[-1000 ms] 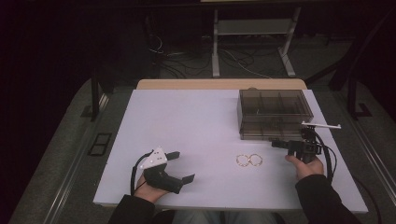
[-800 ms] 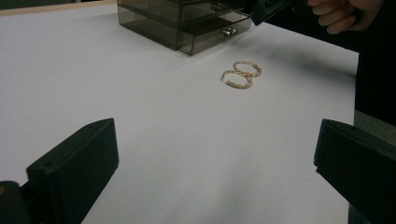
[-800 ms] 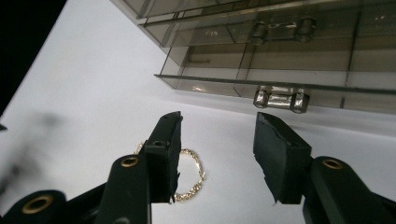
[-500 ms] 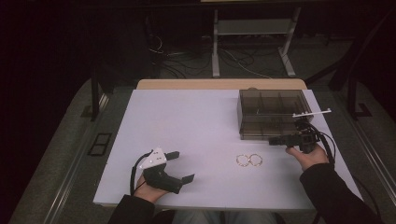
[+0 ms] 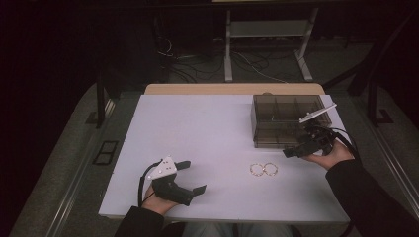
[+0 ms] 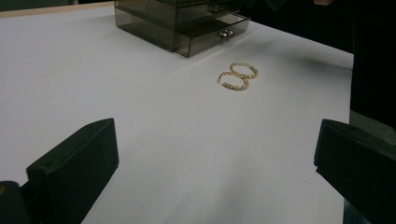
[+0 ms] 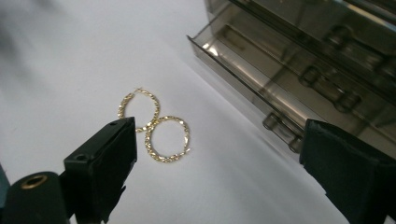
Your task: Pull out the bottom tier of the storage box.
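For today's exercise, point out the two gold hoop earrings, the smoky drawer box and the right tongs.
gold hoop earrings point(image 7: 167, 139): right gripper view, rim of the nearer hoop.
smoky drawer box point(image 5: 276, 124): high view, its top.
right tongs point(image 5: 290, 152): high view, between the jaw tips.

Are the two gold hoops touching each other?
Touching. In the right gripper view the two gold hoops meet rim to rim on the table, no gap.

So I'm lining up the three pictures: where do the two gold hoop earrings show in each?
High view: earrings right of centre on the table.
Left gripper view: earrings upper middle.
Right gripper view: earrings centre-left, between open jaws.
Shared landmark: smoky drawer box beside them.
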Motion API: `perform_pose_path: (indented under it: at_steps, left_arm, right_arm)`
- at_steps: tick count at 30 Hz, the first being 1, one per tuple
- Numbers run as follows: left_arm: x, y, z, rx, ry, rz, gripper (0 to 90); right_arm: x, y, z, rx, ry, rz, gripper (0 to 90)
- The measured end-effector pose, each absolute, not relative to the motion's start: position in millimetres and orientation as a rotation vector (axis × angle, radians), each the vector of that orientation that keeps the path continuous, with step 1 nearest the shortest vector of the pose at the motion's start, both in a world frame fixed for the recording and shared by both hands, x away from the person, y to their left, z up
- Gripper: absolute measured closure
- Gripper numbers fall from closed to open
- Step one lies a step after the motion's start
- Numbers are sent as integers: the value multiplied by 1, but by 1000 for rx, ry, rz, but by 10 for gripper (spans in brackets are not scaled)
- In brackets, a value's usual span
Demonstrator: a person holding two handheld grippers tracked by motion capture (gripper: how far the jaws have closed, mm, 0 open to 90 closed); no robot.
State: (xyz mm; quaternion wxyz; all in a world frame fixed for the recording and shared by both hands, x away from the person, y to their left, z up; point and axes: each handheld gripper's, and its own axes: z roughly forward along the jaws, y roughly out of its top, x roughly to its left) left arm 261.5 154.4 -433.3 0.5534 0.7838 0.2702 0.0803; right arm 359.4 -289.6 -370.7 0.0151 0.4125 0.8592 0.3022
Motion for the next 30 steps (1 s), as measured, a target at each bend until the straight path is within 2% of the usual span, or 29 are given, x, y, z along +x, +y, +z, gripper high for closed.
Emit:
perform_pose_path:
  at_steps: [13, 15, 19, 30]
  left_arm:
    - [261, 154, -433, 1857, 635, 190, 0]
    - [261, 154, -433, 1858, 636, 189, 0]
    - [261, 154, -433, 1857, 634, 188, 0]
    - [261, 154, -433, 1858, 632, 187, 0]
  right_arm:
    - [362, -265, -386, 985, 2762, 893, 106]
    - [364, -263, -389, 963, 2770, 900, 136]
    - [367, -261, -391, 939, 2761, 923, 138]
    - [381, -268, -397, 924, 2722, 1006, 306]
